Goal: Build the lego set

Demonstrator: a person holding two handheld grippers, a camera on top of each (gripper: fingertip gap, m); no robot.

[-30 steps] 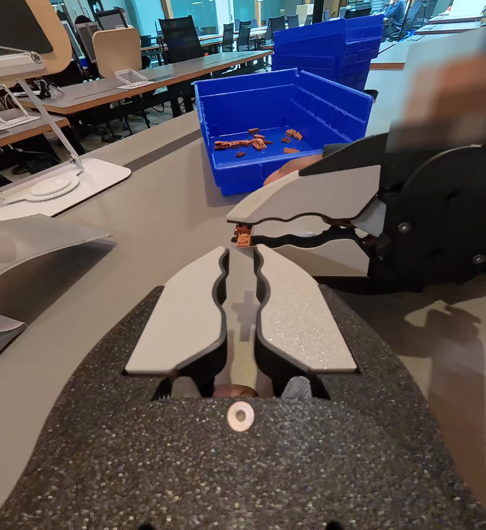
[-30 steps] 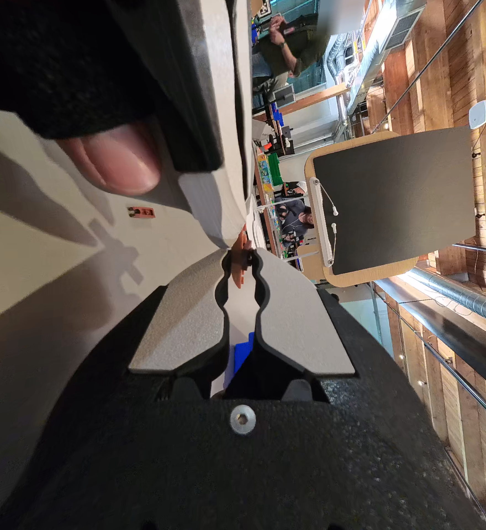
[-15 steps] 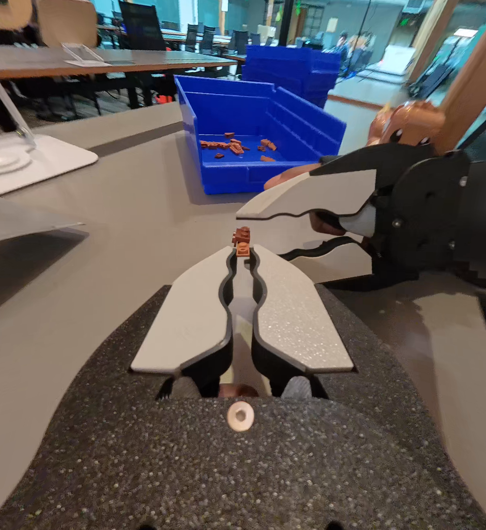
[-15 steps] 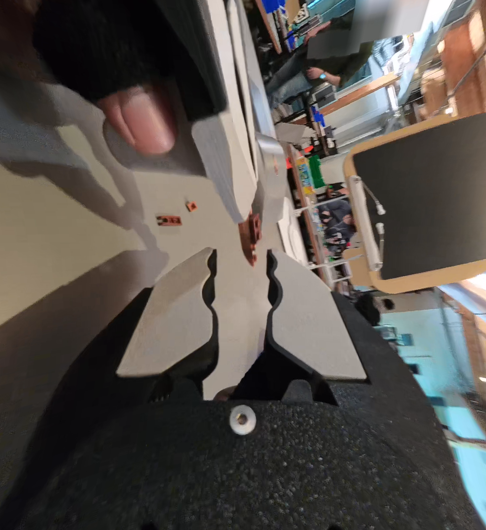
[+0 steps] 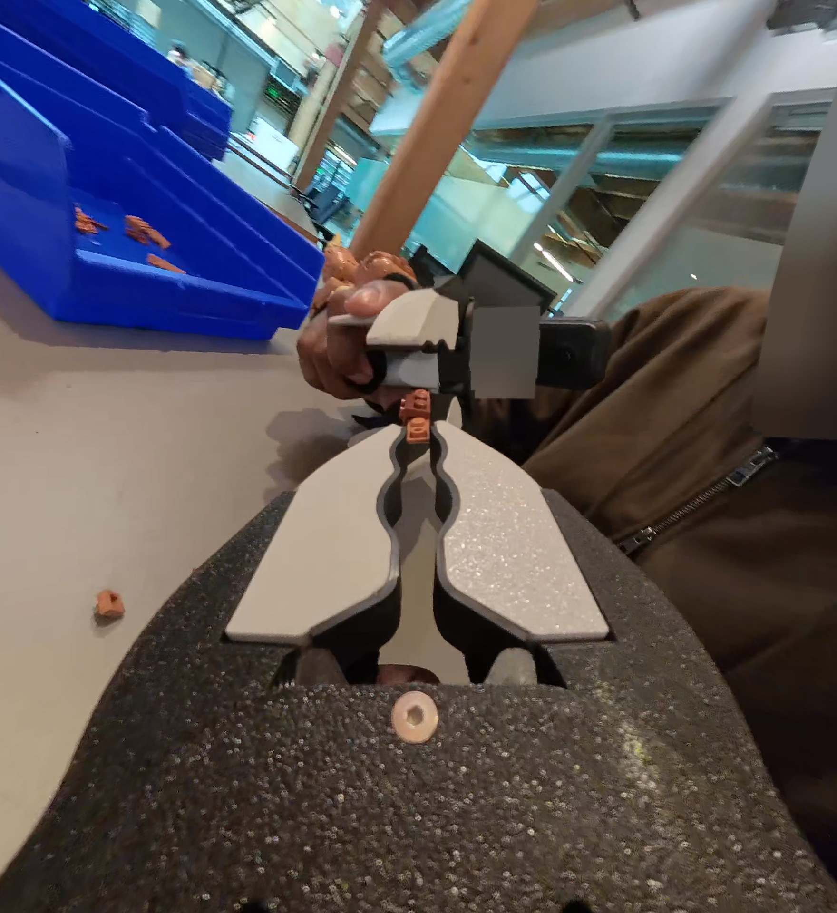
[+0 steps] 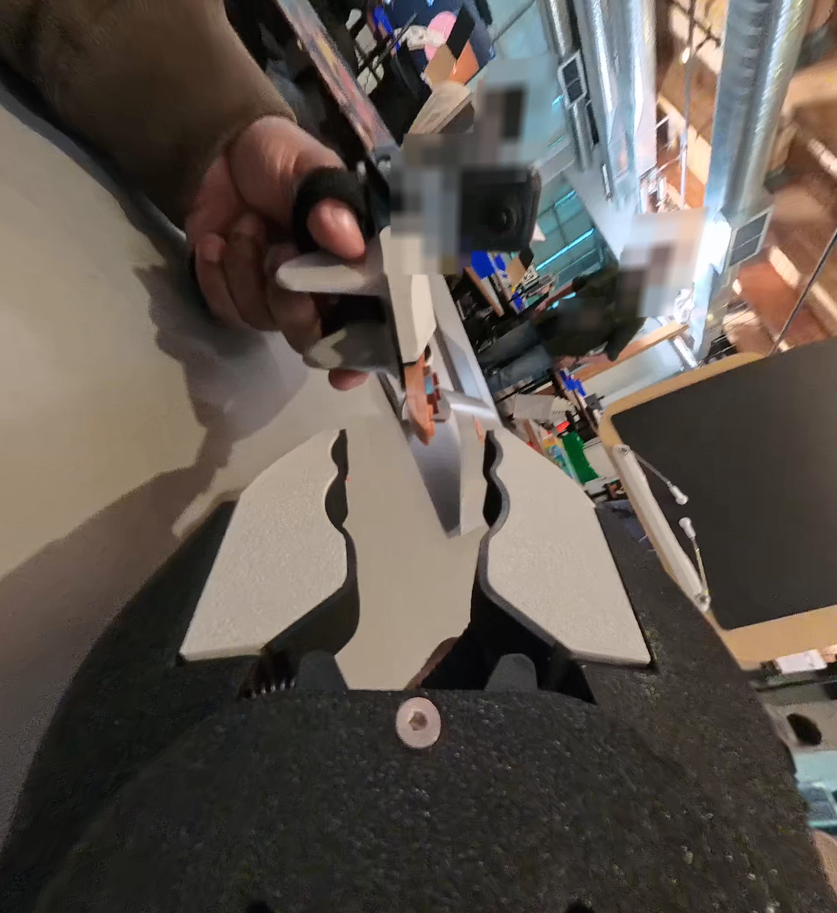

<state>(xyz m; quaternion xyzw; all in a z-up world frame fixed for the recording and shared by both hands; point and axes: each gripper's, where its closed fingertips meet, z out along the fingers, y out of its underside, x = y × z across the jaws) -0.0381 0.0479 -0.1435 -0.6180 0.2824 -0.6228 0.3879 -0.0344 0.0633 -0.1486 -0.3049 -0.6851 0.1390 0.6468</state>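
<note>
The left gripper (image 5: 417, 437) is closed on a small brown lego assembly (image 5: 417, 417), lifted clear of the grey bench (image 5: 110, 444). The right gripper (image 6: 414, 439) gapes wide, holding nothing. At ten o'clock a blue bin (image 5: 169, 306) holds loose brown pieces (image 5: 145, 232); one stray brick (image 5: 108, 603) lies at eight o'clock.

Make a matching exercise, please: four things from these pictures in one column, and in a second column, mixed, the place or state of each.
Things:
1. left gripper
2. right gripper
3. loose brown piece
4. blue bin

Places or states:
A. lying alone on the grey table
B. open, holding nothing
C. shut on the small brown lego assembly
D. holds several brown pieces on its floor

Pairs: 1-C, 2-B, 3-A, 4-D
</note>
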